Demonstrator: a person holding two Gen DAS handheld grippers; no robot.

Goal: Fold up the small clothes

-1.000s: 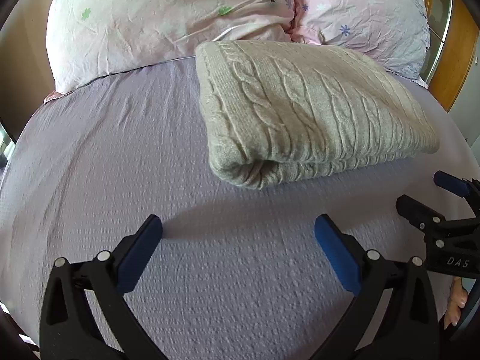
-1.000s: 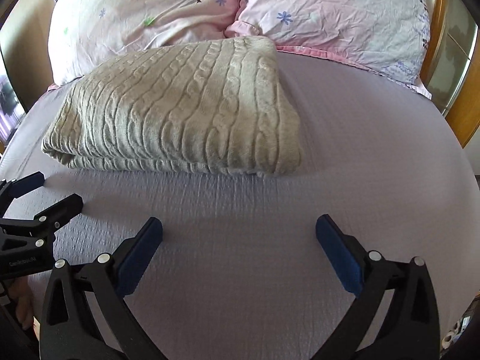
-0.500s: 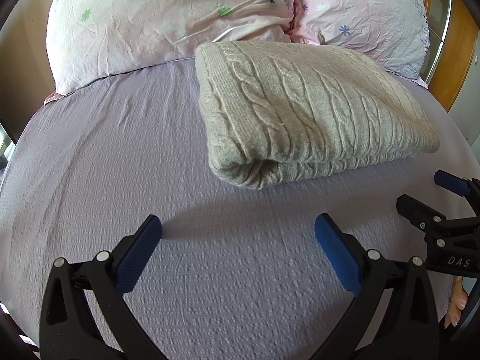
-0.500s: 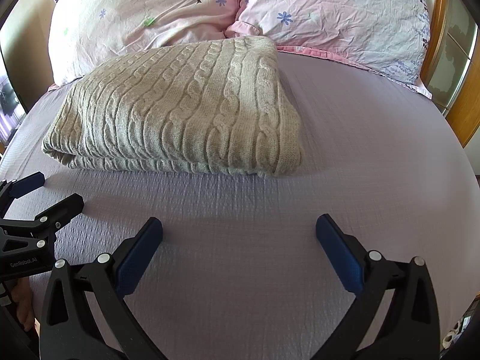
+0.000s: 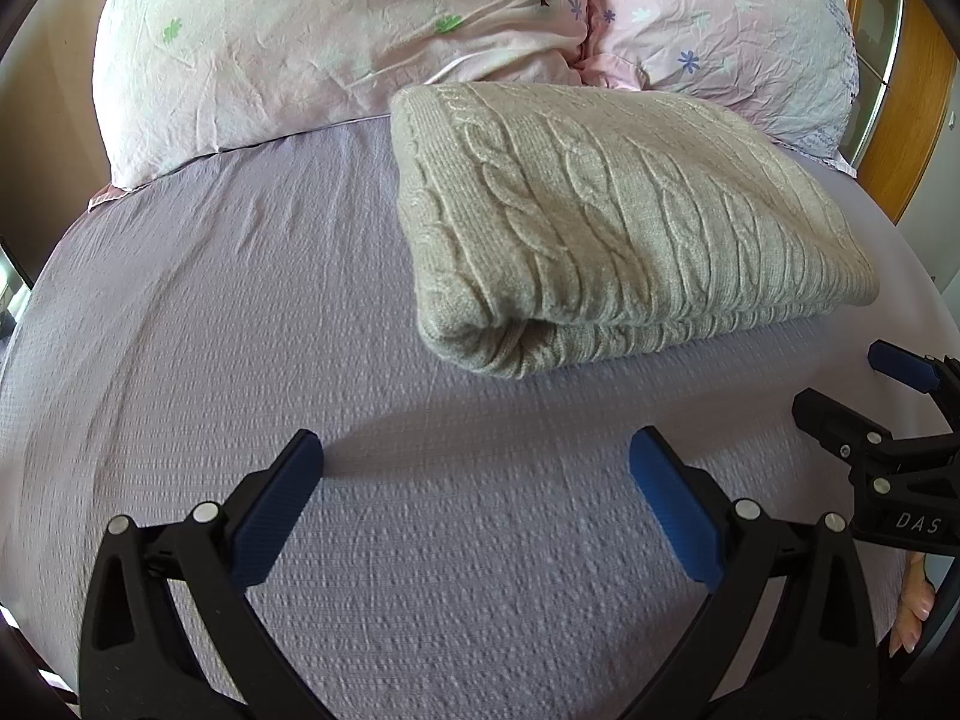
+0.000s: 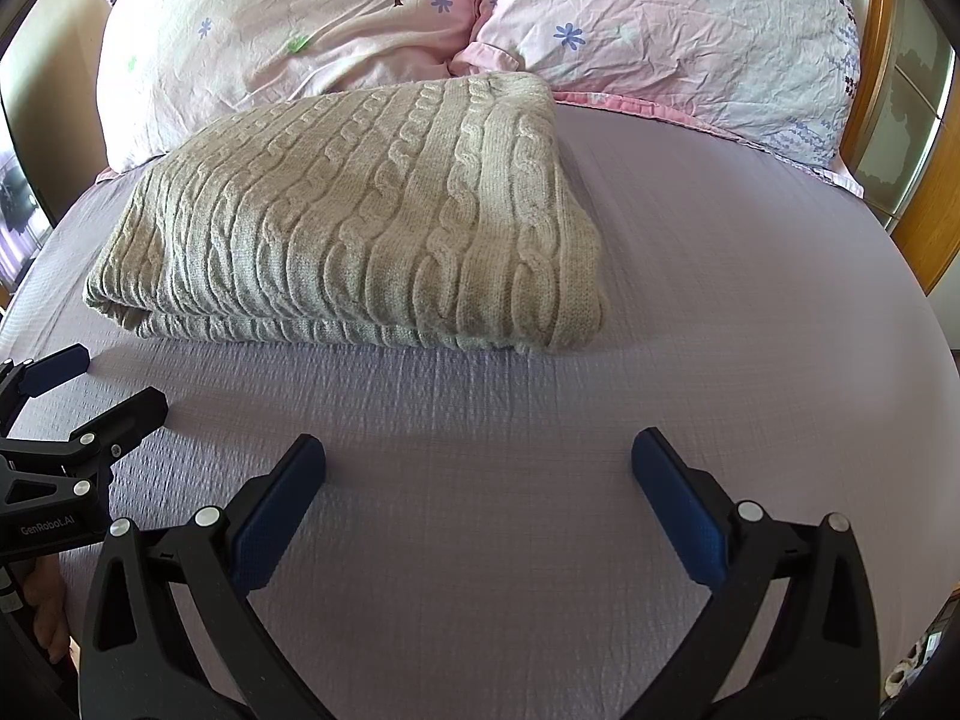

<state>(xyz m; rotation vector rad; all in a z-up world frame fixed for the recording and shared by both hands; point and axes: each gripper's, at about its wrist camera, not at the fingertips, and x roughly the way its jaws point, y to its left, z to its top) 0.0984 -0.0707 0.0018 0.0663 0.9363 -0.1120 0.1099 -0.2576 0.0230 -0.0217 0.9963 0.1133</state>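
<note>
A beige cable-knit sweater (image 5: 618,222) lies folded into a thick rectangle on the lilac bed sheet (image 5: 240,330), its far edge near the pillows. It also shows in the right wrist view (image 6: 372,228). My left gripper (image 5: 474,480) is open and empty, low over the sheet just short of the sweater's near left corner. My right gripper (image 6: 480,480) is open and empty, in front of the sweater's near right corner. Each gripper shows at the edge of the other's view: the right one (image 5: 852,384) and the left one (image 6: 102,384).
Two pink floral pillows (image 5: 336,42) (image 5: 732,24) lie at the head of the bed behind the sweater. A wooden headboard or frame (image 5: 906,102) stands at the right. Bare sheet (image 6: 750,276) stretches right of the sweater.
Both grippers have edged slightly forward toward the sweater; it looks a little closer. The sweater itself has not moved and both grippers stay open.
</note>
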